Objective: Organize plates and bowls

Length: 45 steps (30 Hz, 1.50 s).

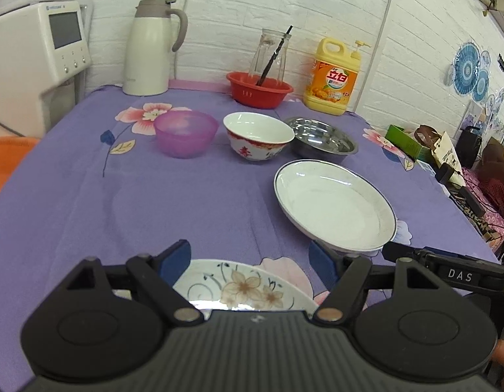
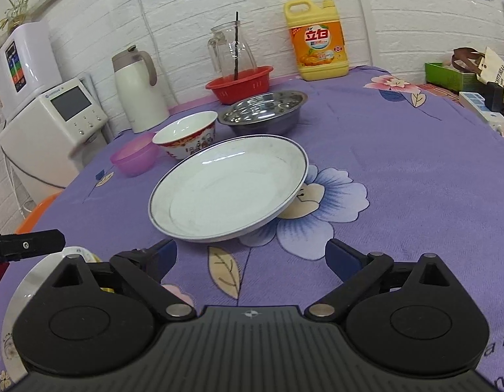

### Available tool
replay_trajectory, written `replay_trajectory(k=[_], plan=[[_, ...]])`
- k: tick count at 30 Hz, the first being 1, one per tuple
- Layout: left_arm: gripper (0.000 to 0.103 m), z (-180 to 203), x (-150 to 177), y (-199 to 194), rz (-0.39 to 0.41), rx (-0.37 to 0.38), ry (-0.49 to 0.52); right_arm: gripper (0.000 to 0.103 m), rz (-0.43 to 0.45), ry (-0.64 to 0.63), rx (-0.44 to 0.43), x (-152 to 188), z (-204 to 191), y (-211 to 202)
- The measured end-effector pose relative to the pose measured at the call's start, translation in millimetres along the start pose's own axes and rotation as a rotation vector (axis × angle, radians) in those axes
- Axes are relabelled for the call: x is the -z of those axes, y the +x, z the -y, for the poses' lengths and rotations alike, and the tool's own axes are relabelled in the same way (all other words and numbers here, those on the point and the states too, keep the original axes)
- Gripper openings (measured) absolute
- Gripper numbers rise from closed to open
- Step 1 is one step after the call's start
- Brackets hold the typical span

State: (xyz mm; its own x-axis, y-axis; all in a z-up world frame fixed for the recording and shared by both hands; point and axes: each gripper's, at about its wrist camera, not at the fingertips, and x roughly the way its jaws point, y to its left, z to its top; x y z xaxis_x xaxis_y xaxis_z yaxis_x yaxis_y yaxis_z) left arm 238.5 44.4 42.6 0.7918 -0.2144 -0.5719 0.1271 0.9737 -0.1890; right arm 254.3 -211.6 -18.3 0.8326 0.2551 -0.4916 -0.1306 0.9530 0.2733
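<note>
Three round bowls [image 1: 258,135]: frosted plastic, glazed porcelain, shiny steel.

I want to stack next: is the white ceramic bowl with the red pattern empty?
Empty: the white ceramic bowl stands upright with its bare white inside showing.

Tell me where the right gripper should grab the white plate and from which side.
Grip the white plate by its near rim, coming in low from the right gripper side. The rim is thin and flared, likely slim enough for the open jaws, one finger above, one beneath; the bowls crowd its far side.
</note>
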Motion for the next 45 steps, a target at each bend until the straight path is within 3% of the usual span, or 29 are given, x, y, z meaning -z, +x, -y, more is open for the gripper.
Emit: replay_trajectory(k=[9,16,28,34,45], plan=[[0.073,34,-35,50,-0.018,-0.04,0.066,0.103,-0.002,-0.07,0.031,-47,19,57],[0.073,45,-44,81,-0.064,-0.052,0.096,0.103,-0.007,0.029,0.012,-37,40,64],[0.073,47,-52,108,-0.107,-0.034,0.09,0.103,-0.012,-0.021,0.033,-34,32,69],[0.073,45,-56,135,-0.194,0.018,0.026,0.103,-0.014,-0.031,0.036,-35,32,70],[0.073,49,-52,156,-0.225,0.005,0.008,0.103,-0.023,-0.068,0.05,-33,27,72]])
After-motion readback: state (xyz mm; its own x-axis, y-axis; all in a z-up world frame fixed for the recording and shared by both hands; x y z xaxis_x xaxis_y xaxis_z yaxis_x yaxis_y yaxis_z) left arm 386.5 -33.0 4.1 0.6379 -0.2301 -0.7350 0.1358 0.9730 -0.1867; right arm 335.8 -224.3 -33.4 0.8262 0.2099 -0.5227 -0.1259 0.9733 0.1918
